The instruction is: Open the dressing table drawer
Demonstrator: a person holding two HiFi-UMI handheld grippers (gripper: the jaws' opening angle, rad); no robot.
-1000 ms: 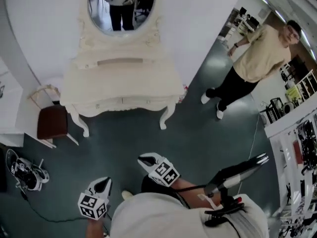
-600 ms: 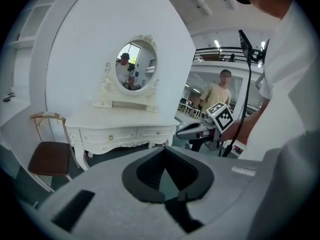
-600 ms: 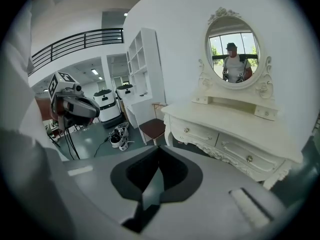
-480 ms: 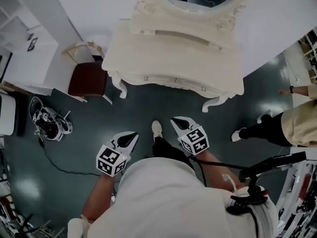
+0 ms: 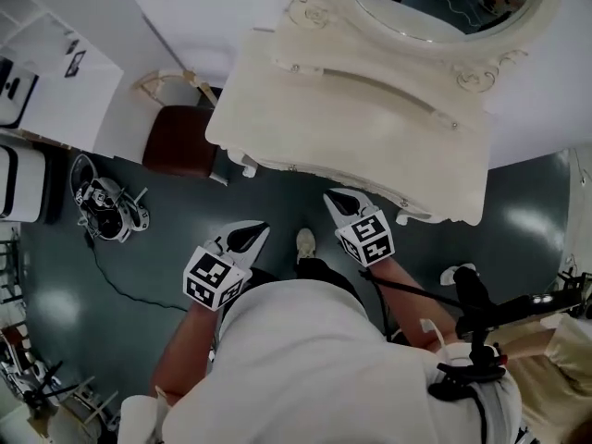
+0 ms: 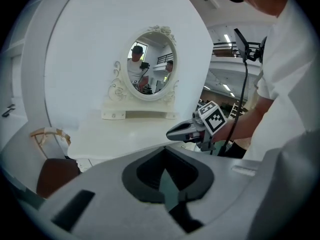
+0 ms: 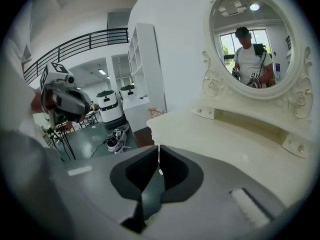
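Right gripper (image 5: 335, 200) all but closed, empty, near the drawer (image 5: 310, 172)
Its jaws have just parted a hair, nothing between them; the left gripper (image 5: 252, 235) is closed and empty alongside. Both point forward and down. The drawer lies just ahead of the right tips, under the table (image 5: 351, 118) edge. Probably light but stiff to slide: pinch a small knob (image 5: 294, 167), pull straight

Dressing table (image 5: 356, 109) — cream-painted wood, satin sheen; mirror (image 5: 435, 3) glossy glass; floor (image 5: 536, 220) — dark, polished, reflective.
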